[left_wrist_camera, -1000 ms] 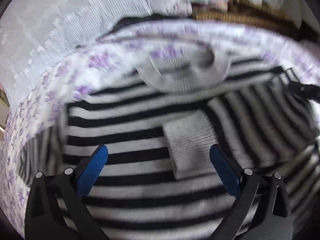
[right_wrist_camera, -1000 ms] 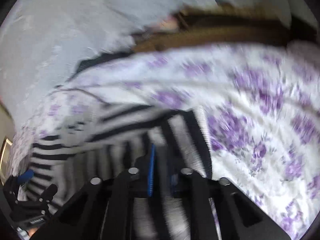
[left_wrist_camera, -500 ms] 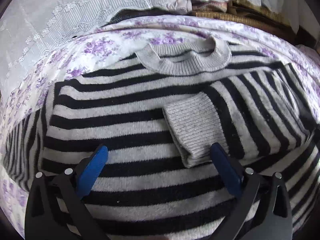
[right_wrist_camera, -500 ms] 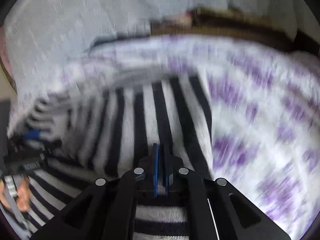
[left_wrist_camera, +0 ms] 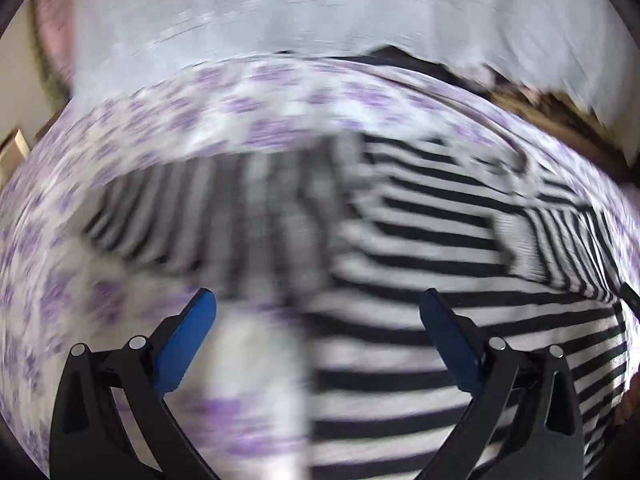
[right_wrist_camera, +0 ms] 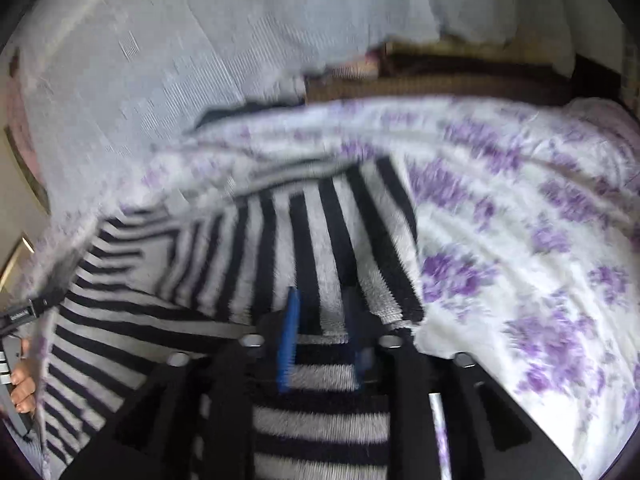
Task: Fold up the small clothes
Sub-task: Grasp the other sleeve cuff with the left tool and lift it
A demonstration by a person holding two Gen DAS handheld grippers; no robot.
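A black-and-white striped sweater (left_wrist_camera: 420,248) lies on a bedspread with purple flowers (left_wrist_camera: 240,120). Its right sleeve is folded across the chest, grey cuff (left_wrist_camera: 516,240) on top. Its left sleeve (left_wrist_camera: 224,216) stretches out to the left, blurred. My left gripper (left_wrist_camera: 316,320) is open and empty, hovering over the sweater's left edge. In the right wrist view my right gripper (right_wrist_camera: 322,320) has its jaws slightly parted around the sweater's (right_wrist_camera: 320,240) folded right edge, which lies flat on the bedspread (right_wrist_camera: 520,240).
A white lace cloth (left_wrist_camera: 320,8) hangs behind the bed, also in the right wrist view (right_wrist_camera: 160,60). Brown woven things (right_wrist_camera: 440,76) lie at the far edge. The person's left hand (right_wrist_camera: 22,384) shows at the left rim.
My left gripper swung left, from over the chest and cuff to the sweater's left side. My right gripper's jaws, shut on the sleeve fold before, have parted slightly with the fold laid down.
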